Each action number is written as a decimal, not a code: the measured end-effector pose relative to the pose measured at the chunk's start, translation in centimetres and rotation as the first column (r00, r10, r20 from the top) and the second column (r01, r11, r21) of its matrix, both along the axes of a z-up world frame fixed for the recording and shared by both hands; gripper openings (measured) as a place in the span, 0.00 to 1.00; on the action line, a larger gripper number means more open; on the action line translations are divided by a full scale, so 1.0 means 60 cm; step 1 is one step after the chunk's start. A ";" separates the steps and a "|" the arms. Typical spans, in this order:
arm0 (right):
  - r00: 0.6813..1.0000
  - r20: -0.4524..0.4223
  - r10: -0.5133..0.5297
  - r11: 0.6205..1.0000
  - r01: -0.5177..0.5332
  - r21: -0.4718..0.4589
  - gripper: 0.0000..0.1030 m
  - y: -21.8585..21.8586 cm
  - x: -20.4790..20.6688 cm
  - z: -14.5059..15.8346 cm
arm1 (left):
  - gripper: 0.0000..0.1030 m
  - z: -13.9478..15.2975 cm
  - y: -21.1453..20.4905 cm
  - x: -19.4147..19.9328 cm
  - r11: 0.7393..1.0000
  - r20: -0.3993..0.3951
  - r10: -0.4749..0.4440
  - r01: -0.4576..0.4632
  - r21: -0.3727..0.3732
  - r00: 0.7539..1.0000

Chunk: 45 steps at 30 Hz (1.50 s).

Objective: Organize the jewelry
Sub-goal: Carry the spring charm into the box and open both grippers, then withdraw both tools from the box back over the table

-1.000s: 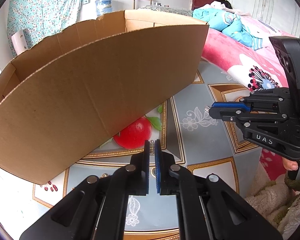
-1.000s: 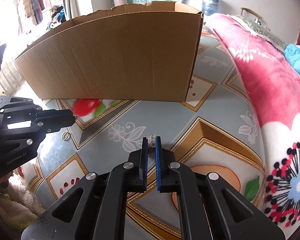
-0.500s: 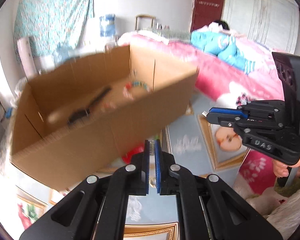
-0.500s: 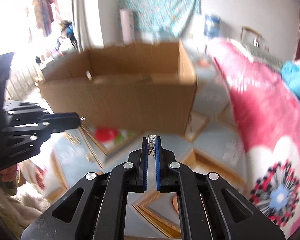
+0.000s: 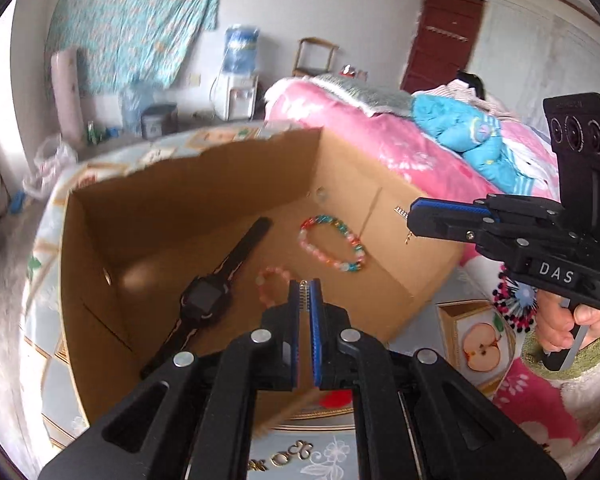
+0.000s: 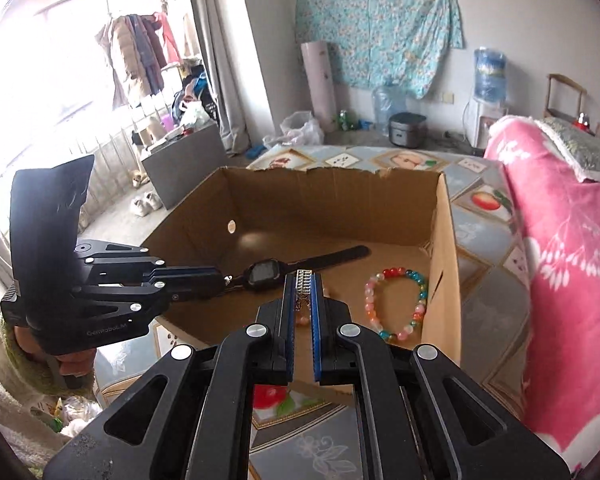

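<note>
An open cardboard box (image 5: 196,168) (image 6: 332,196) stands on the patterned cloth. Inside lie a black watch (image 5: 206,300) (image 6: 264,272), a multicoloured bead bracelet (image 5: 332,240) (image 6: 396,304) and a small pink bead bracelet (image 5: 272,284). My left gripper (image 5: 305,285) (image 6: 223,280) hovers over the box's near wall, shut on a small silver rhinestone earring (image 5: 305,291). Beside it to the right, my right gripper (image 6: 303,278) (image 5: 409,216) is shut on a matching earring (image 6: 302,280) (image 5: 400,211), whose hook dangles below.
A bed with a pink flowered blanket (image 6: 560,260) rises along the right of the box. The fruit-patterned tablecloth (image 6: 320,456) spreads in front of the box. A person's hand (image 5: 560,328) grips the right tool's handle. A water dispenser (image 5: 238,80) stands far back.
Both grippers have risen from near the cloth to above the box's near wall, each still shut on its earring. The inside of the box has come into view.
</note>
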State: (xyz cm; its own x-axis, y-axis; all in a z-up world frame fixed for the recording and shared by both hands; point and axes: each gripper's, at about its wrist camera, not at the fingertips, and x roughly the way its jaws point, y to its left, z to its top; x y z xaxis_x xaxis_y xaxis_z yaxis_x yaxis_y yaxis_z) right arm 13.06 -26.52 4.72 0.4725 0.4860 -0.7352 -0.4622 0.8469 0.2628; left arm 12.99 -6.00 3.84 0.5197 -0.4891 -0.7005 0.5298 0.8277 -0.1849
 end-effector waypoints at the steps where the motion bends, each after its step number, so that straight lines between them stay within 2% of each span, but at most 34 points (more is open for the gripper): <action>1: 1.000 -0.012 -0.001 1.000 0.001 -0.013 0.06 0.005 0.007 -0.007 | 0.04 -0.008 0.002 0.012 1.000 -0.025 0.009 -0.009 0.000 1.000; 6: 1.000 -0.026 -0.014 1.000 0.013 -0.021 0.12 0.002 0.026 -0.022 | 0.05 -0.032 0.019 0.037 0.998 -0.102 0.047 -0.049 -0.025 0.994; 12: 0.997 0.004 -0.083 0.996 0.083 0.009 0.13 -0.036 0.016 -0.003 | 0.05 -0.033 0.043 0.026 0.996 -0.099 0.077 -0.081 -0.042 0.992; 16: 0.992 0.021 -0.128 0.991 0.127 0.028 0.13 -0.058 0.004 0.011 | 0.05 -0.017 0.061 0.013 0.992 -0.073 0.101 -0.106 -0.066 0.992; 20: 0.984 0.039 -0.171 0.984 0.169 0.059 0.20 -0.080 -0.016 0.025 | 0.06 0.002 0.072 -0.015 0.991 -0.026 0.103 -0.105 -0.086 0.994; 24: 0.977 0.044 -0.208 0.975 0.203 0.088 0.28 -0.099 -0.049 0.035 | 0.18 0.019 0.086 -0.053 0.990 0.027 0.102 -0.099 -0.098 0.994; 27: 0.974 0.043 -0.222 0.971 0.217 0.098 0.38 -0.110 -0.077 0.038 | 0.22 0.027 0.097 -0.085 0.992 0.081 0.113 -0.107 -0.073 0.990; 29: 0.973 0.044 -0.226 0.970 0.221 0.104 0.39 -0.117 -0.098 0.039 | 0.25 0.029 0.108 -0.106 0.992 0.089 0.116 -0.110 -0.065 0.989; 33: 0.977 0.029 -0.210 0.972 0.206 0.110 0.40 -0.123 -0.137 0.032 | 0.29 0.018 0.126 -0.139 0.991 0.056 0.119 -0.115 -0.067 0.991; 38: 0.988 -0.058 -0.140 0.984 0.145 0.104 0.40 -0.094 -0.164 -0.003 | 0.30 -0.027 0.126 -0.173 0.994 -0.022 0.101 -0.102 -0.050 0.995; 42: 0.990 -0.129 -0.053 0.994 0.064 0.085 0.39 -0.039 -0.175 -0.046 | 0.30 -0.073 0.095 -0.190 0.997 -0.046 0.080 -0.080 0.006 0.996; 45: 0.988 -0.153 0.009 1.000 -0.006 0.025 0.38 0.007 -0.180 -0.078 | 0.30 -0.101 0.073 -0.193 0.995 -0.046 0.075 -0.072 0.062 0.996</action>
State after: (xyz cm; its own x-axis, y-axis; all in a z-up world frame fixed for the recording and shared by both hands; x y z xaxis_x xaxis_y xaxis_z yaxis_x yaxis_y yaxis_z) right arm 2.25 -26.09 0.03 0.3519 0.5081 -0.7861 -0.4215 0.8359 0.3516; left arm 1.43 -1.62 -2.24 0.5173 -0.4070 -0.7528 0.4587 0.8745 -0.1577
